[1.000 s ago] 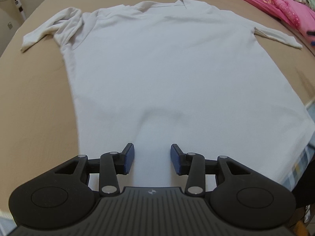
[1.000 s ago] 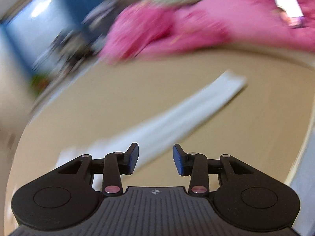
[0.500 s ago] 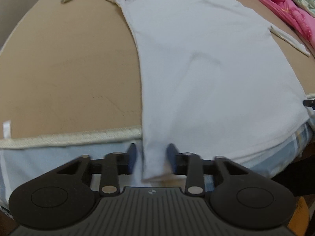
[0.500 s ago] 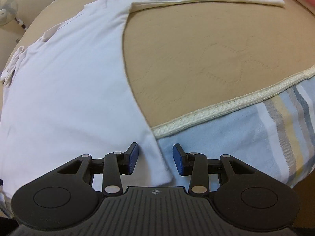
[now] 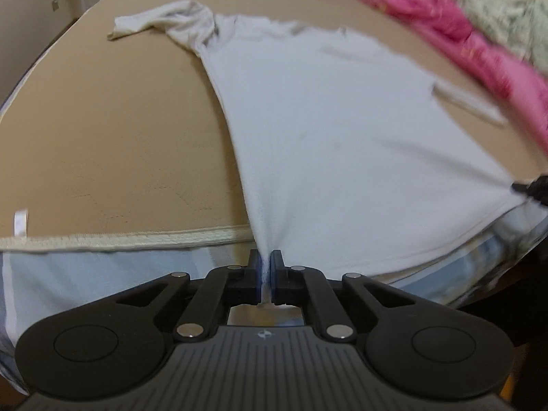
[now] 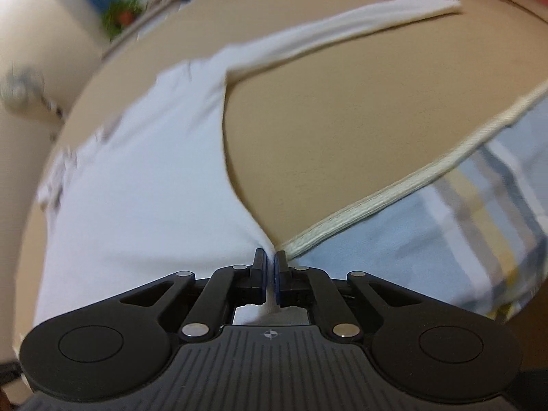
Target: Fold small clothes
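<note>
Between our left gripper's pads we pinch the soft white shirt's hem corner; our right gripper clamps the other corner, cloth taut over the tan mat.

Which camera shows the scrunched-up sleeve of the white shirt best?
The left wrist view. There the bunched sleeve lies fairly sharp at the far left of the white shirt. The right wrist view shows it only as a small blur at the shirt's left edge.
</note>
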